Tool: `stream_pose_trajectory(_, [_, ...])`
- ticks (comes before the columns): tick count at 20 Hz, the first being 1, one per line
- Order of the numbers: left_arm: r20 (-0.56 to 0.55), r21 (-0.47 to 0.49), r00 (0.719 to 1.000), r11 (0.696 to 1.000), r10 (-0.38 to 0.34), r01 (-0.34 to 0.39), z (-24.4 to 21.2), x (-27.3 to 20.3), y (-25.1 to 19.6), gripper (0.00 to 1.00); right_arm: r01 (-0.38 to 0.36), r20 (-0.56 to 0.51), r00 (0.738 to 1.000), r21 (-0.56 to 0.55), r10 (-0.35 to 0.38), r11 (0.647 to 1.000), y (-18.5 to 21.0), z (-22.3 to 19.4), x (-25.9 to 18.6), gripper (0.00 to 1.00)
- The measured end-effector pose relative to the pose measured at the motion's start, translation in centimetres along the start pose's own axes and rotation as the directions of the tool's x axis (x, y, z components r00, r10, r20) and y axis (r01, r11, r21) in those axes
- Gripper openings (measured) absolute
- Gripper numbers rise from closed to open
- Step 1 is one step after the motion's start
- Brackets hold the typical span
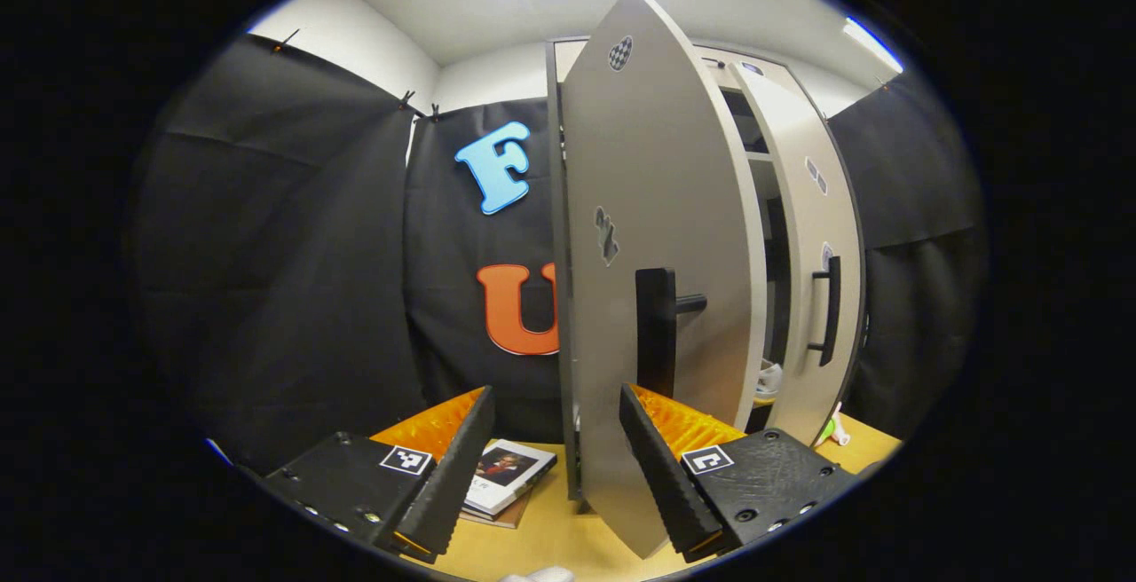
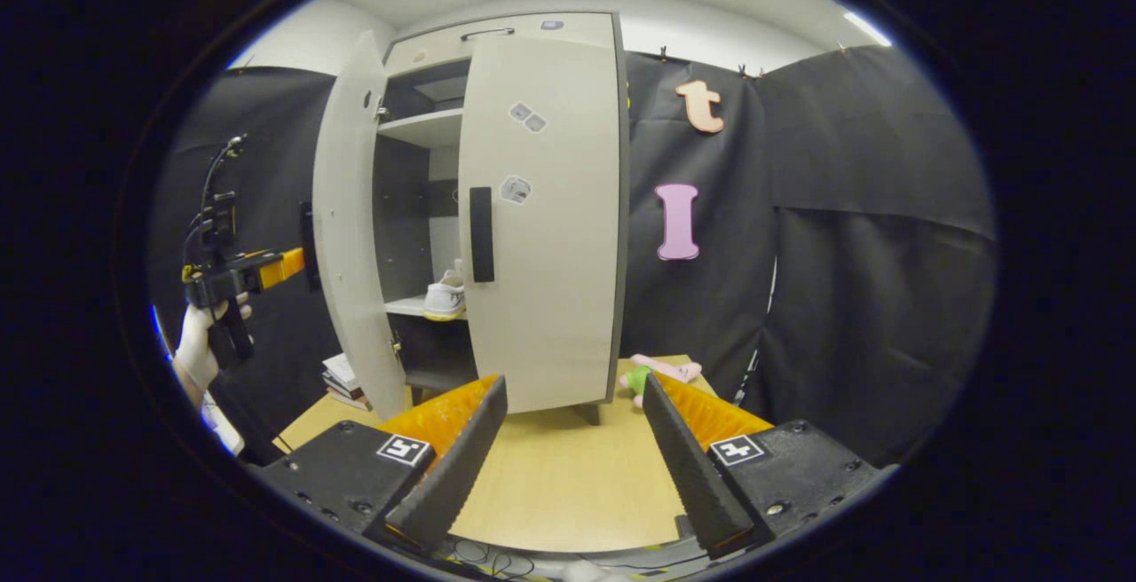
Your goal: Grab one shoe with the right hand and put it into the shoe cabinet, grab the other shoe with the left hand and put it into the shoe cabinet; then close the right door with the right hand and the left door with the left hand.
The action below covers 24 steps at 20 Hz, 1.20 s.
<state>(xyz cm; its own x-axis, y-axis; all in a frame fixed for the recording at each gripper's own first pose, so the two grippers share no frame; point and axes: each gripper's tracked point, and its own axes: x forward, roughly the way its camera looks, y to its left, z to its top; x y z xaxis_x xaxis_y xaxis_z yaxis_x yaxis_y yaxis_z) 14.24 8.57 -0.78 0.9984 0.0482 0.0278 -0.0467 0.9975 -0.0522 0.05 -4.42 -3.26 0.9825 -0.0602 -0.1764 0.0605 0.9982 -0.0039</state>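
A tall pale grey shoe cabinet (image 2: 532,209) with two doors stands on a light wooden tabletop (image 2: 550,475) inside a booth hung with black cloth; in the right gripper view the right door (image 2: 546,298) is nearly shut, and the left door (image 2: 351,236) stands swung out, leaving a gap through which two shelves show; each door carries one black vertical handle, the right door's handle (image 2: 481,234) facing the camera. One white shoe with a yellowish sole (image 2: 444,298) rests on the lower shelf inside the cabinet, partly hidden by the right door; whether a second shoe sits behind it cannot be told. In the left gripper view the left claw (image 1: 555,440) is spread wide, holding nothing, with the edge of the open left door (image 1: 657,236) between its two fingers and the left door's handle (image 1: 655,329) just above the right-side finger. The right claw (image 2: 572,440) is also spread wide and empty, hovering over bare tabletop in front of the cabinet. A small stack of books (image 1: 506,475) lies left of the cabinet; one pink and green soft toy (image 2: 661,373) lies to its right. In the right gripper view a person's hand (image 2: 206,342) grips the left gripper beside the open door.
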Motion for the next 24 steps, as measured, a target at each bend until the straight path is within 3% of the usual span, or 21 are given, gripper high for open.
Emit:
stream_pose_trajectory(3, [-0.026, 0.003, 0.998, 0.999, -0.052, 0.052, -0.5, 0.9, -3.0, 0.88, 0.007, 0.006, 1.000, -0.004, -0.007, 1.000, -0.2, 0.3, -0.1, 0.99])
stream_pose_trajectory(4, [-0.043, 0.004, 0.997, 0.998, -0.068, 0.068, -1.0, 0.8, -3.8, 0.93, 0.011, 0.009, 1.000, -0.006, -0.011, 1.000, -0.3, 0.3, -0.2, 1.00])
stream_pose_trajectory(5, [-0.052, 0.008, 0.996, 0.997, -0.070, 0.071, -1.3, 0.9, -4.3, 0.98, 0.017, 0.008, 1.000, -0.006, -0.017, 1.000, -0.6, 0.3, -0.5, 0.99])
stream_pose_trajectory(9, [-0.064, 0.007, 0.995, 0.997, -0.072, 0.072, -1.6, -0.2, -5.0, 0.96, 0.023, 0.017, 1.000, 0.000, -0.023, 1.000, -1.4, 0.4, -1.4, 1.00])
stream_pose_trajectory(10, [-0.066, 0.012, 0.995, 0.997, -0.073, 0.074, -1.5, -0.7, -5.2, 1.00, 0.024, 0.020, 1.000, -0.002, -0.023, 1.000, -1.4, 0.5, -1.5, 1.00])
stream_pose_trajectory(17, [-0.049, 0.005, 0.995, 0.996, -0.092, 0.092, -0.5, -6.4, -6.5, 0.96, 0.011, 0.037, 0.999, 0.005, -0.011, 1.000, -0.7, 1.0, -2.5, 1.00])
stream_pose_trajectory(18, [-0.051, 0.002, 0.994, 0.996, -0.093, 0.093, -0.4, -7.5, -6.9, 1.00, 0.006, 0.044, 0.999, 0.009, -0.006, 1.000, -0.4, 1.1, -2.7, 1.00])
stream_pose_trajectory(19, [-0.053, 0.003, 0.993, 0.995, -0.102, 0.102, -0.3, -8.3, -7.1, 0.96, -0.001, 0.052, 0.999, 0.020, 0.000, 1.000, -0.1, 1.3, -2.9, 1.00])
stream_pose_trajectory(24, [-0.055, -0.003, 0.990, 0.992, -0.128, 0.128, -0.1, -12.5, -8.1, 1.00, -0.019, 0.084, 0.996, 0.026, 0.017, 0.999, 1.4, 2.2, -4.2, 0.99])
